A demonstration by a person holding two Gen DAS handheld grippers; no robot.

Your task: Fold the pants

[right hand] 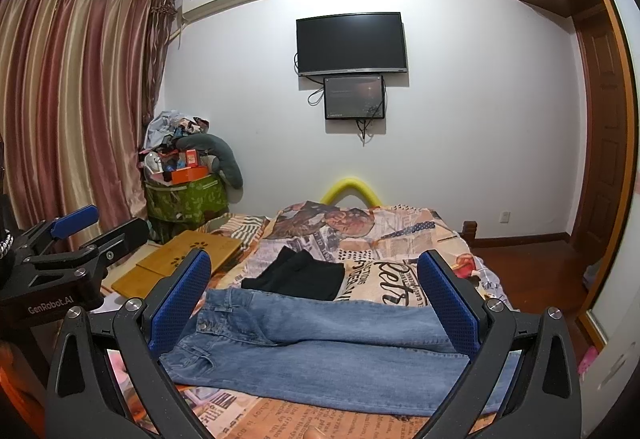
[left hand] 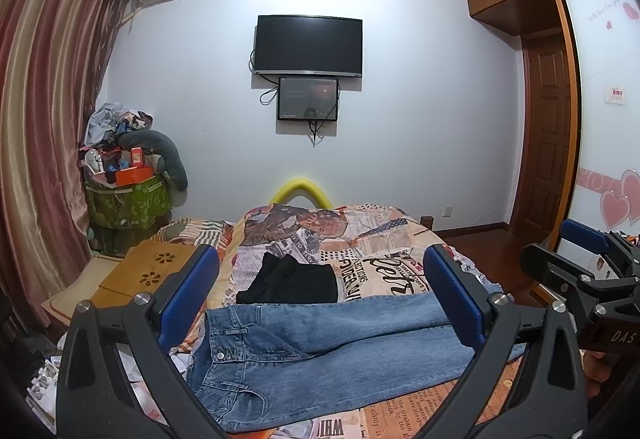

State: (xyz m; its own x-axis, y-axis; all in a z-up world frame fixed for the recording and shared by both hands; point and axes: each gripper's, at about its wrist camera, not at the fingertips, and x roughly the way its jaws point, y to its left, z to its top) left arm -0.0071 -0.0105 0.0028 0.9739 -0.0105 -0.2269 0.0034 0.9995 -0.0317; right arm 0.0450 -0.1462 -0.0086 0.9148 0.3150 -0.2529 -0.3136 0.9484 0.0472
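Left hand-held gripper (left hand: pixel 320 295): fingers spread wide, holding nothing, above the bed (left hand: pixel 384 243). Right hand-held gripper (right hand: pixel 314 299): likewise spread and empty. Jeans (left hand: pixel 320 355): blue, lying flat across the bed just beyond both grippers, waistband at 9 o'clock, legs running to 3 o'clock. Black garment (left hand: pixel 294 285): folded, at 12 o'clock just behind the jeans. Wooden tray (left hand: pixel 150 271): at 10 o'clock
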